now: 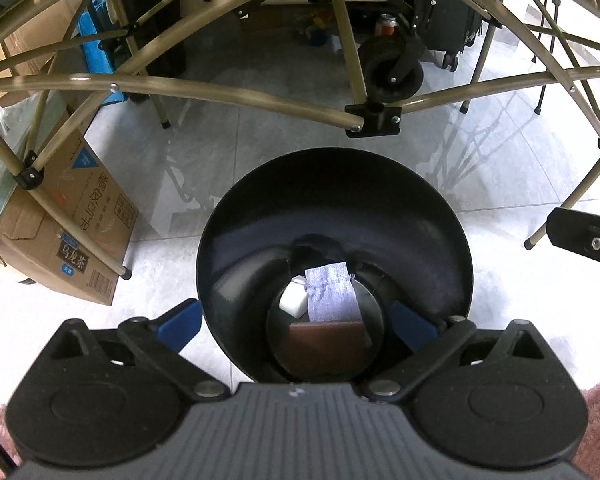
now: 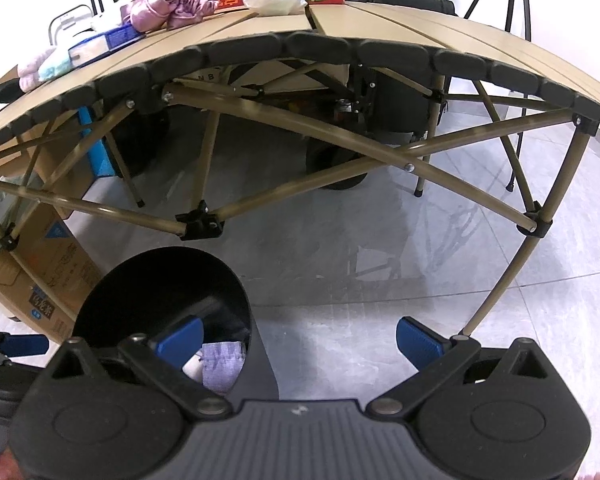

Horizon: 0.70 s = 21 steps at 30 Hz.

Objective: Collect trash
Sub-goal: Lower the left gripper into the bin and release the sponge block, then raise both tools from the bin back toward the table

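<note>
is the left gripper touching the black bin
Cannot tell. In the left wrist view the left gripper straddles the black bin; its rim hides the fingertips.

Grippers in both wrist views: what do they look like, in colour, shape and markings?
Both match. The left gripper and right gripper each have a dark grey ribbed body flanked by two round black housings, black linkage arms on silver pivot pins, and blue finger pads. A small pale mark sits at the centre of each ribbed body. No cables or sleeves show.
</note>
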{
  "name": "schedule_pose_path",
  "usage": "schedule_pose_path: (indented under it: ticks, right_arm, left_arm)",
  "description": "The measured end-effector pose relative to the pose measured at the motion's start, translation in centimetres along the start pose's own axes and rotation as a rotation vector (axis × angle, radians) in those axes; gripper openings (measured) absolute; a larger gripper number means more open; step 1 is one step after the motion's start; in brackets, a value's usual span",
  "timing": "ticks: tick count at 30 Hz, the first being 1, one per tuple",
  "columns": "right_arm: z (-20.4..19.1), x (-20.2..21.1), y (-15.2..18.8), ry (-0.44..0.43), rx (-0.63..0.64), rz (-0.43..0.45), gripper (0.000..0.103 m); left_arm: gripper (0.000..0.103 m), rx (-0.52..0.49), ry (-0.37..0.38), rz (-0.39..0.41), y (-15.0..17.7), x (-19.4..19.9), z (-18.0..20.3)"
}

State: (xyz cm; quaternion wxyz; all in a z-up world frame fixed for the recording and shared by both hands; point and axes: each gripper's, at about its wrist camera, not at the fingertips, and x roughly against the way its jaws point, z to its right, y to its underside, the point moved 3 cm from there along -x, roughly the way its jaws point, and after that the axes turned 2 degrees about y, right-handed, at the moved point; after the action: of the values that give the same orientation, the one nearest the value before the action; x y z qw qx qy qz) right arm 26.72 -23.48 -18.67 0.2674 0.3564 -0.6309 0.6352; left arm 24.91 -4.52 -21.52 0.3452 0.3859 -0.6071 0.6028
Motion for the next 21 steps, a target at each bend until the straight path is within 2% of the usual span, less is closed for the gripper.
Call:
schedule_pose_path:
  ticks: [14,21]
  right_arm:
    - [-0.1,-0.1,0.0,-0.003,-0.001,-0.003,0.103]
    - [-0.2,0.2,-0.1,-0.008,-0.003,0.009,0.103]
  left_arm:
    - [0.103,0.008,0.002,0.004,-0.1,0.4,-0.1]
    - [0.103,0.027,0.015,0.043,-0.2,1.8,-0.8]
